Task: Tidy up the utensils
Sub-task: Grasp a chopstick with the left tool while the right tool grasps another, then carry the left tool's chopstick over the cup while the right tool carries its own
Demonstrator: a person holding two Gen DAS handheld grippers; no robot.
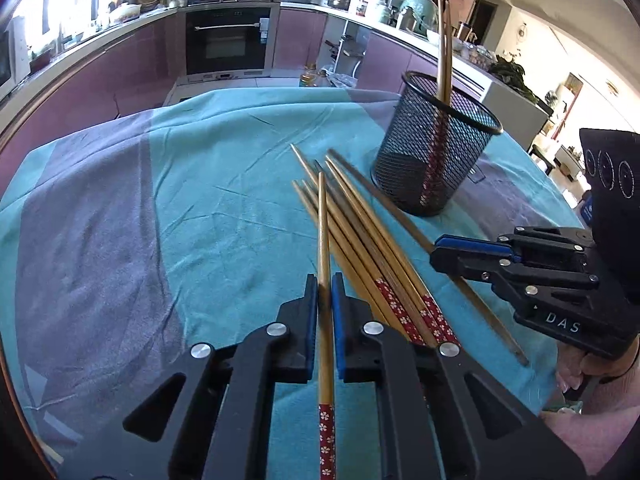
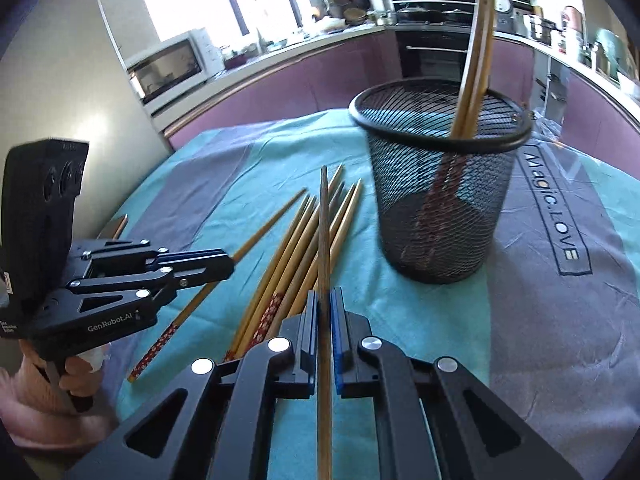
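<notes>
Several wooden chopsticks with red flowered ends lie in a loose pile (image 1: 362,232) on the teal cloth; the pile also shows in the right wrist view (image 2: 296,256). A black mesh cup (image 1: 434,148) (image 2: 438,192) stands upright behind the pile with two chopsticks (image 1: 443,52) (image 2: 476,56) in it. My left gripper (image 1: 324,280) is shut on one chopstick (image 1: 323,232) that points forward. My right gripper (image 2: 325,296) is shut on another, darker chopstick (image 2: 324,232). Each gripper shows in the other's view: the right gripper (image 1: 436,254), the left gripper (image 2: 228,266).
The table is covered by a teal and grey cloth (image 1: 160,184) (image 2: 560,320). Purple kitchen cabinets and an oven (image 1: 230,40) stand behind it. A white toaster oven (image 2: 172,66) sits on the counter at the left.
</notes>
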